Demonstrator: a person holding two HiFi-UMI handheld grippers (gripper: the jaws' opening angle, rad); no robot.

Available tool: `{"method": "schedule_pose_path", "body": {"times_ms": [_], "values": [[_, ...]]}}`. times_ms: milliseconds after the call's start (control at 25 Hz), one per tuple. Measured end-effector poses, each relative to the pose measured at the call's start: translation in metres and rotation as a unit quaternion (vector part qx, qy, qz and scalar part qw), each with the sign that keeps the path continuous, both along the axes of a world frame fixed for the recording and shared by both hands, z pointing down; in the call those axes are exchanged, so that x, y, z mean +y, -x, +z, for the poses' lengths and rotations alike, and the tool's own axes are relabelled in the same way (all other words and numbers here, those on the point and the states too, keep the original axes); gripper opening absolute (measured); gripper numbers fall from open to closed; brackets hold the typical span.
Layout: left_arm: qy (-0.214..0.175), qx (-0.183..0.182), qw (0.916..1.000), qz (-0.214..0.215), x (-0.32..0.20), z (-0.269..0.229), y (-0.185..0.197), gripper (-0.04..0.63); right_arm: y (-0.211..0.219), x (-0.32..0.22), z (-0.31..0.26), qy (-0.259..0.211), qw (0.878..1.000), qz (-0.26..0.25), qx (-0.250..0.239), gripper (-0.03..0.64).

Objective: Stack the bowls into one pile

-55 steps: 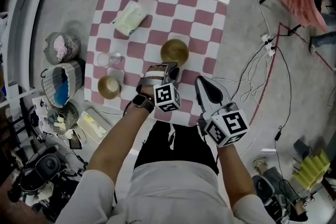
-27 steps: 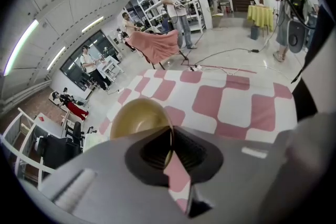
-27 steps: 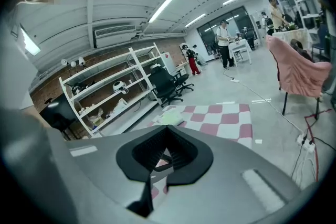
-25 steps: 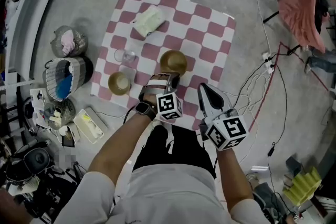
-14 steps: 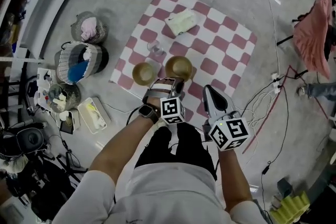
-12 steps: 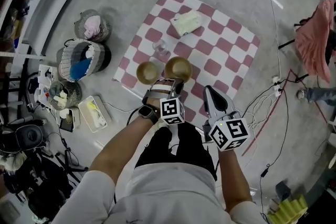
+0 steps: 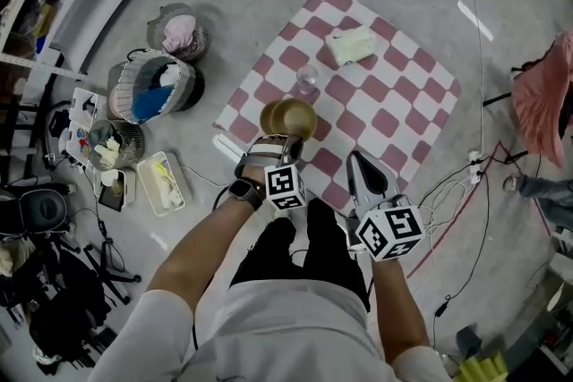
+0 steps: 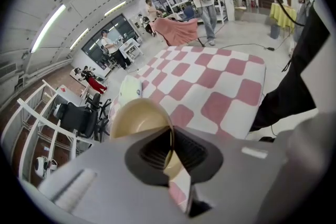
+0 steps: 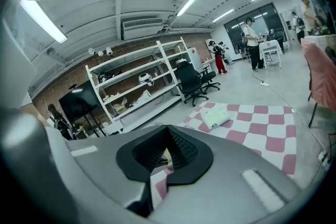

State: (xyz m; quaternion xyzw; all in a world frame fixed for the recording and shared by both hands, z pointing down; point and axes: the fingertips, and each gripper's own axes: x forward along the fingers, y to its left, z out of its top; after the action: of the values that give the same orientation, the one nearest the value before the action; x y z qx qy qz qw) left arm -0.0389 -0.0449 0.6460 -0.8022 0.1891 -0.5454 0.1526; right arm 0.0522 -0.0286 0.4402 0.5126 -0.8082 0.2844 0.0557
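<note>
I see the glossy tan-gold round bowl (image 8: pixel 137 118) (image 7: pixel 301 116) tilted, cream inside, w/ a thin smooth rim. In head view it hangs over the near-left edge of the pink-and-white checked cloth (image 7: pixel 394 94), overlapping a 2nd matching gold bowl (image 7: pixel 269 114); I can't tell if they touch. A small clear glass (image 7: pixel 307 79) stands just beyond them, and a pale green soft pack (image 7: pixel 351 46) lies farther back. L gripper (image 8: pixel 170 149) (image 7: pixel 288 141) is clamped on the held bowl's rim, one ribbed black pad each side of the wall. R gripper (image 9: pixel 167 152) (image 7: pixel 356 159) is closed w/ nothing btwn its pads, apart from both bowls.
</note>
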Motion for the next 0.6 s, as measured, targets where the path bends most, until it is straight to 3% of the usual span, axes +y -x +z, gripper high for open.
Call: {"method": "schedule_pose_path", "body": {"times_ms": [200,600], "values": [[0.015,-0.007,0.9997,-0.02,-0.006,0.015,0.025,0.018,0.01,-0.001,0.003,0.004,1.0,-0.004,0.008,0.011],[0.047,-0.022,0.9984,-0.019,-0.008,0.047,0.046,0.018,0.016,-0.003,0.008,0.01,1.0,0.005,0.02,0.011]]}}
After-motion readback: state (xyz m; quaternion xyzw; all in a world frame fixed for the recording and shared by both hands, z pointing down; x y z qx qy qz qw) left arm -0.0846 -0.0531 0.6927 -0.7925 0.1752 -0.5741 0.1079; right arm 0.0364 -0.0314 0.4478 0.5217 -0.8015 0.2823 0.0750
